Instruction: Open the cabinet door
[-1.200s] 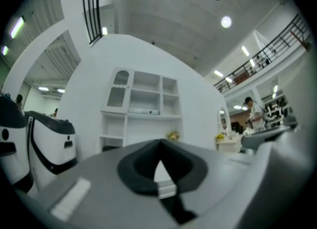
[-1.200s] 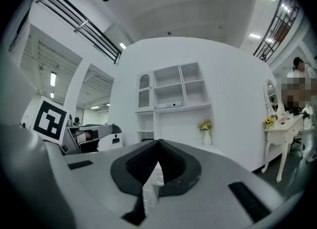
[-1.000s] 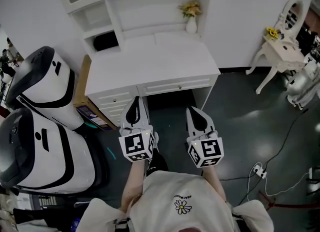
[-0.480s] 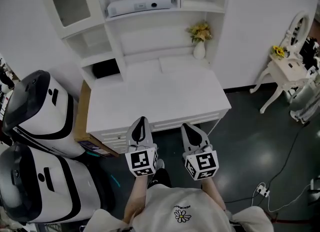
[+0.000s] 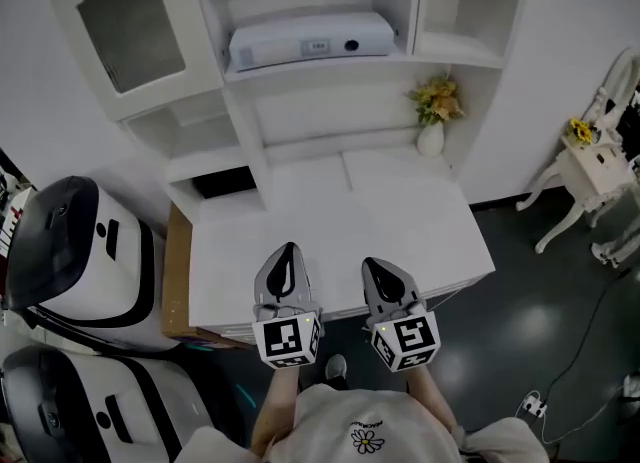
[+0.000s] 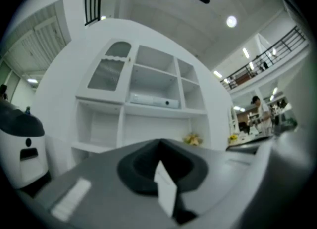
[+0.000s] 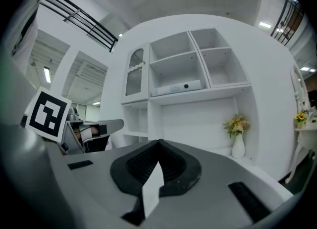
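White desk (image 5: pixel 400 221) fills the centre, left gripper (image 5: pixel 289 251) and right gripper (image 5: pixel 374 267) above its near edge, jaws together and empty; cabinet door (image 5: pixel 130 26) at eleven o'clock.

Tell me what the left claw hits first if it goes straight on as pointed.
Likely the back panel under the middle shelf. The left claw seems to pass above the desk top, though depth is unclear.
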Demonstrator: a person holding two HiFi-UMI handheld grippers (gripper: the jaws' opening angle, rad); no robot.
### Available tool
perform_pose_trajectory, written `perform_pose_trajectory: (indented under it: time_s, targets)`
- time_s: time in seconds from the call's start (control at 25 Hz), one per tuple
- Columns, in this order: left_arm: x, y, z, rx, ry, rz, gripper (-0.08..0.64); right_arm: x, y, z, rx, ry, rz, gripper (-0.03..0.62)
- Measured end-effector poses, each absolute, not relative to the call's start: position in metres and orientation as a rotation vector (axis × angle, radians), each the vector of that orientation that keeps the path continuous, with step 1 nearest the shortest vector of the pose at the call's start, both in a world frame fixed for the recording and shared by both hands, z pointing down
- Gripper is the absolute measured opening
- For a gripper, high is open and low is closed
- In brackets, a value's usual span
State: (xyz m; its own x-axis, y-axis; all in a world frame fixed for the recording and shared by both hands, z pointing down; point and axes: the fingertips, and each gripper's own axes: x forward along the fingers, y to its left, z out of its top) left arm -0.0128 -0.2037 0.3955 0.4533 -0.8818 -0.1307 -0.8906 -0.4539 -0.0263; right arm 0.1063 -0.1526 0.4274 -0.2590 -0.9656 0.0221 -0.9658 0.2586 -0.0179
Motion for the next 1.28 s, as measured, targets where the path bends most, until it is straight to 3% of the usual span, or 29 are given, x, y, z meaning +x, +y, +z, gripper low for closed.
perform_pose_trajectory:
  time_s: [0.28,1.28]
  targets:
    - [-0.040,-0.263,0.381,-2.595,1.611,0.215,0.006,0.082,-0.210,0.439,1.877,-2.533,0.169,0.000]
    - [-0.039,-0.322,0.382,-2.402,1.800,0.178,0.006,0.105,-0.298,0.408,1.804,-2.616,-0.086,0.000]
